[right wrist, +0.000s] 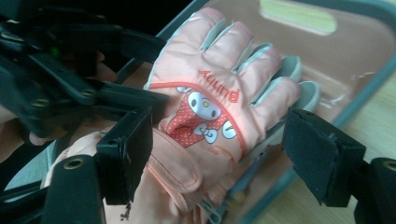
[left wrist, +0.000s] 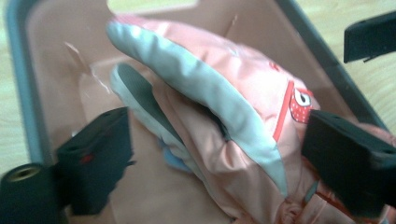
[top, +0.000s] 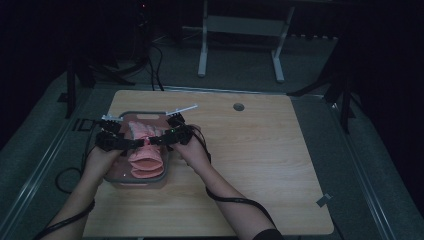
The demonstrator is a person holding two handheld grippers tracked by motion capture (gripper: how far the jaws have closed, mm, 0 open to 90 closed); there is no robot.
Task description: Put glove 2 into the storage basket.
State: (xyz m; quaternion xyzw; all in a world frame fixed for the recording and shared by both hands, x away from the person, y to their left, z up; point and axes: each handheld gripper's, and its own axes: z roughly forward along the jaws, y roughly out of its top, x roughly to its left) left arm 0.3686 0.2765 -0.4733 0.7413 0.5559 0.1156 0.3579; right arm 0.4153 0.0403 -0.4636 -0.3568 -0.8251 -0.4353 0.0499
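Note:
A pair of pink gloves (top: 146, 157) with grey finger sides lies stacked in a pink tray (top: 116, 178) with a grey rim. The top glove (right wrist: 219, 98) bears a cartoon rabbit patch. In the left gripper view that glove (left wrist: 224, 93) lies on edge over the second glove (left wrist: 137, 95). My left gripper (top: 125, 142) is open, and its jaws straddle the glove's cuff end (left wrist: 219, 163). My right gripper (top: 165, 139) comes in from the other side, also open (right wrist: 224, 156), with the patch and cuff between its jaws. The two grippers nearly meet over the tray.
The tray (left wrist: 21, 93) sits at the left of a wooden table (top: 250, 150) that has a round cable hole (top: 238, 106) near its far edge. Cables trail from both grippers toward the near edge. Beyond the table stands a white frame (top: 240, 30) on a dark floor.

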